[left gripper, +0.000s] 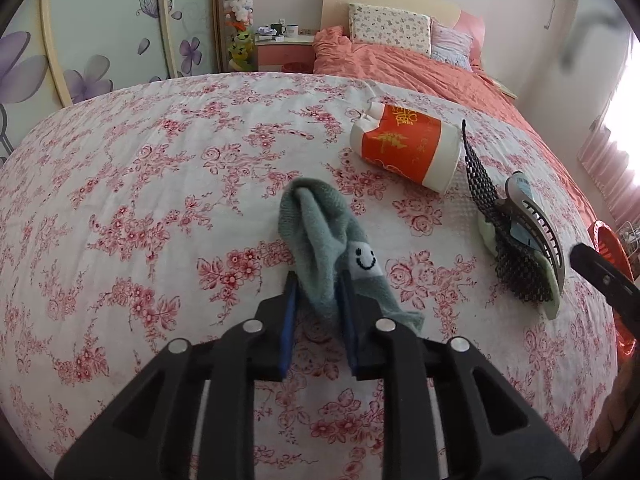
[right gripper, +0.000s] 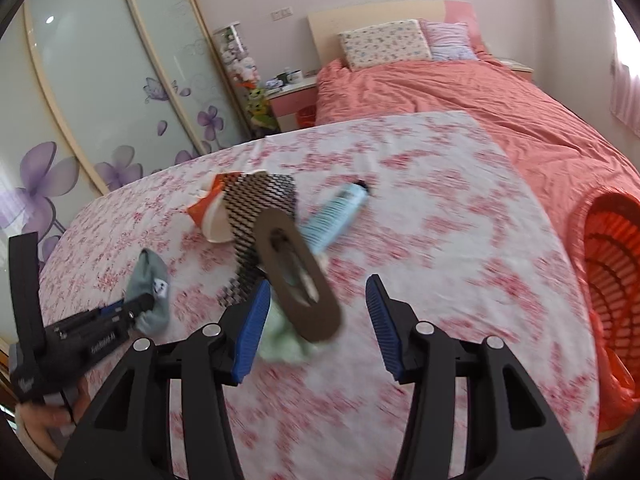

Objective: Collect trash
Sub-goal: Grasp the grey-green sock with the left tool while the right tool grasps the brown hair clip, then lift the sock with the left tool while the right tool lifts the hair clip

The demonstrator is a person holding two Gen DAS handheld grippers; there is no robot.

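Observation:
My left gripper (left gripper: pixel 318 300) is shut on a grey-green sock (left gripper: pixel 320 236) with a smiley face, which lies on the floral sheet (left gripper: pixel 160 200). The right wrist view shows that gripper (right gripper: pixel 140 306) on the sock (right gripper: pixel 150 276) at the left. A crushed red-and-white paper cup (left gripper: pixel 408 148) lies beyond it. To the right is a pile: black mesh (left gripper: pixel 480 184), a brown-soled slipper (right gripper: pixel 296 280), a blue tube (right gripper: pixel 340 212) and a pale green cloth (right gripper: pixel 280 344). My right gripper (right gripper: pixel 316 320) stands open just before the slipper, its pads not touching it.
A red plastic basket (right gripper: pixel 612 264) stands off the right edge of the bed. An orange duvet (right gripper: pixel 480 100) and pillows cover the far half. A flowered wardrobe (right gripper: pixel 100 100) and a nightstand (right gripper: pixel 292 96) line the left wall. A hand (right gripper: pixel 44 420) holds the left gripper.

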